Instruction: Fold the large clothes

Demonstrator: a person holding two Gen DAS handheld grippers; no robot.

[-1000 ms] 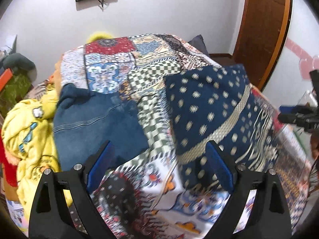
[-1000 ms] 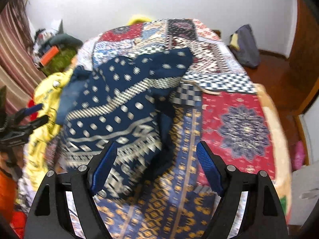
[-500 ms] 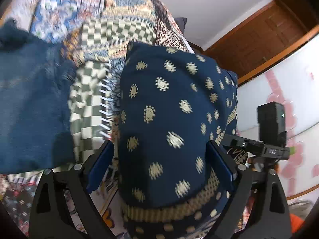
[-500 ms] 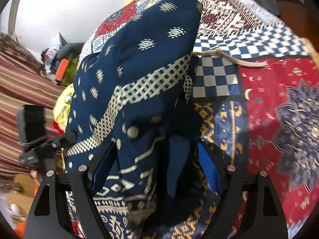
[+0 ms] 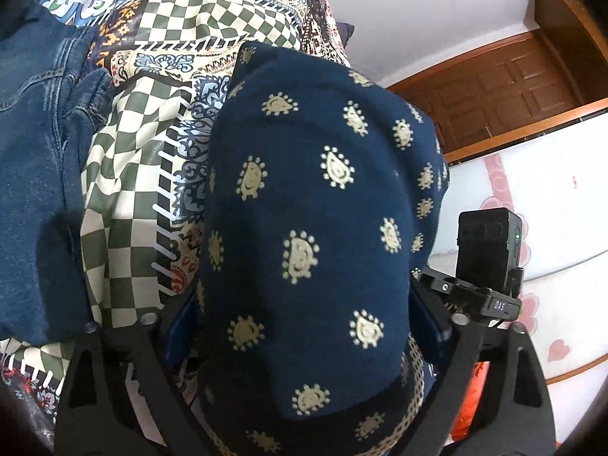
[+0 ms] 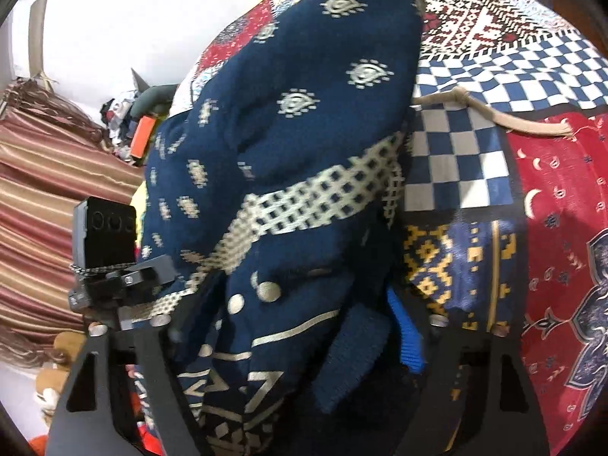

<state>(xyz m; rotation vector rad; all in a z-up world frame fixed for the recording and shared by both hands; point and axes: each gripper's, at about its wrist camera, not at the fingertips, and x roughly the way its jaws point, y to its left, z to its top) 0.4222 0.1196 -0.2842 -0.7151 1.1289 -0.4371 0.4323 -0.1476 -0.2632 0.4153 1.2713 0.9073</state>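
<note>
Left wrist: left tool (image 5: 304,326) spread wide, navy patterned garment (image 5: 311,205) bunched between fingers on bed quilt (image 5: 129,174); jeans (image 5: 34,174) beside | Right wrist: right tool (image 6: 300,326) likewise agape around garment (image 6: 288,174); striped curtain (image 6: 41,190) visible.

Bed with a bright patchwork cover (image 5: 125,174) of checks and flowers, dark blue knitted garment with cream dots (image 5: 315,228) lying on it, blue denim clothes (image 5: 34,174) just beside, tan cord (image 6: 490,116) on the checks
</note>
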